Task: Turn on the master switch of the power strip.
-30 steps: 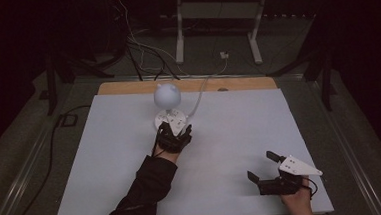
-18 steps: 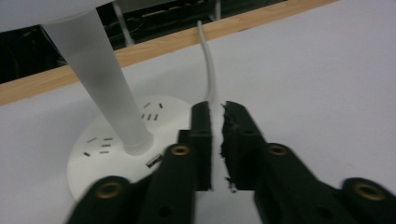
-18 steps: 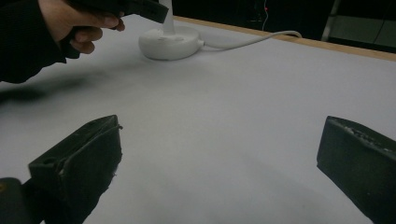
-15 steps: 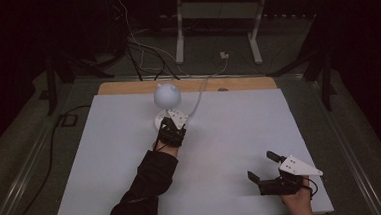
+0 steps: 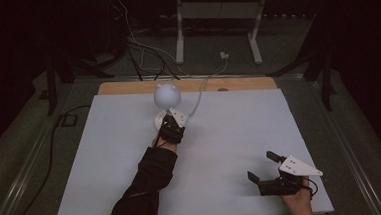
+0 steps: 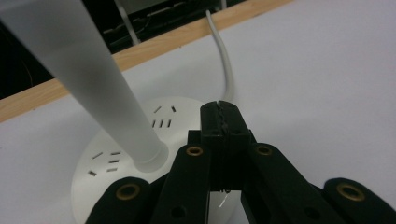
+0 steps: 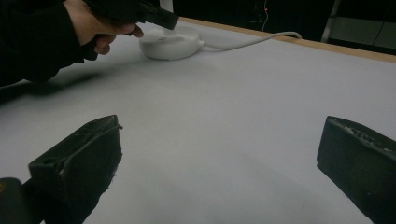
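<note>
Over the lamp base [image 6: 140, 154], the closed left gripper [image 6: 219, 119] is poised as if to press, while the right gripper [image 5: 264, 169] is rested open on the worktop [image 5: 240, 134].

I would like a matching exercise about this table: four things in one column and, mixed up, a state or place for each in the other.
Things
1. left tongs
2. right tongs
3. lamp base
4. white cable

States or places
A. jaws wide apart, nothing between them
B. runs from the base over the far wooden edge
C. jaws shut, tips over the base
D. round, white, with small slots

Pairs: 1-C, 2-A, 3-D, 4-B
</note>
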